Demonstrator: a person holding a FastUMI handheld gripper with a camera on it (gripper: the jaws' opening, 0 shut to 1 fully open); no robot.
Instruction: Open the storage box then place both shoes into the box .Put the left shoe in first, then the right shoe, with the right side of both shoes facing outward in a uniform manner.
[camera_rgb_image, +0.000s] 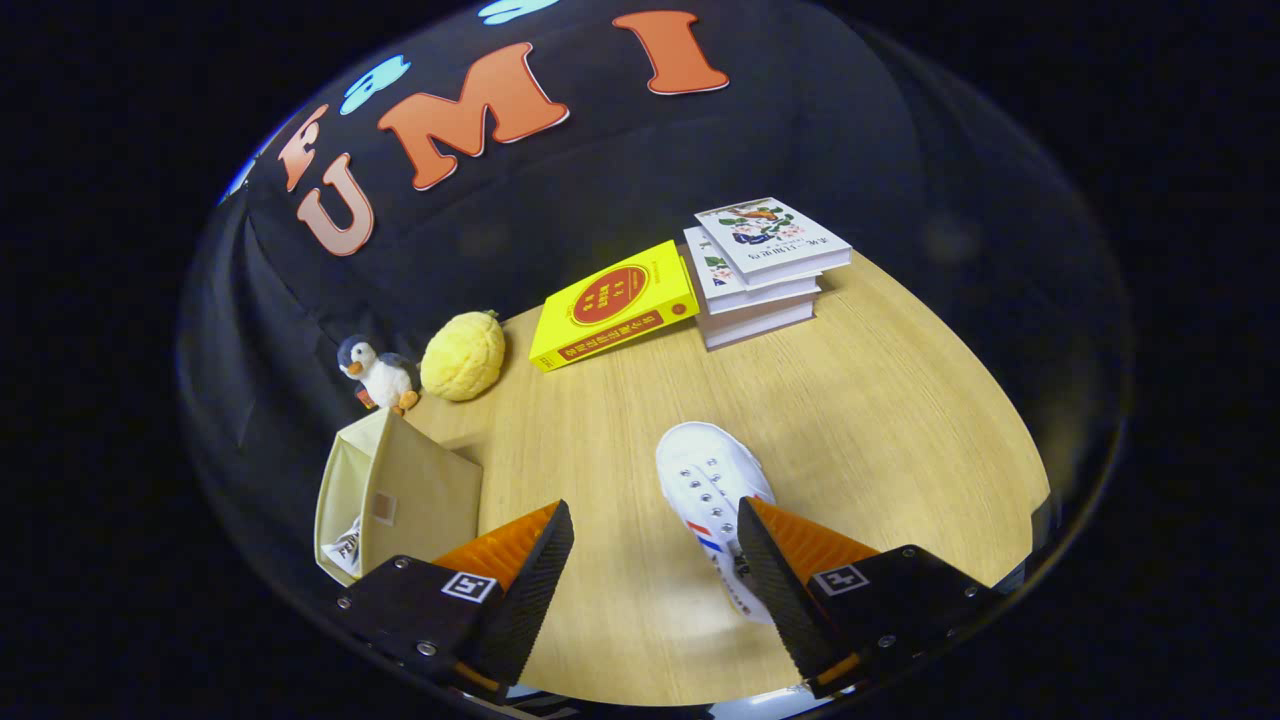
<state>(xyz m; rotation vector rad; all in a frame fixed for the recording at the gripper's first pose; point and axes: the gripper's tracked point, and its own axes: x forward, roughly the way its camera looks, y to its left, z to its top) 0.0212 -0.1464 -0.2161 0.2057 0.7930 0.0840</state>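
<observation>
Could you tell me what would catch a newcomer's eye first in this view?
Probably the white shoe lying on the wooden table, just ahead of the open gripper and partly behind one of its fingers. Next, the bright yellow book leaning against a stack of books beyond the shoe. Beside the other finger stands a cream storage box, open, with a shoe already inside.

Gripper (655, 565) fingers spread, empty; white shoe (710, 490) on worktop (880, 420) against right finger; storage box (400, 500) at 10 o'clock.
</observation>
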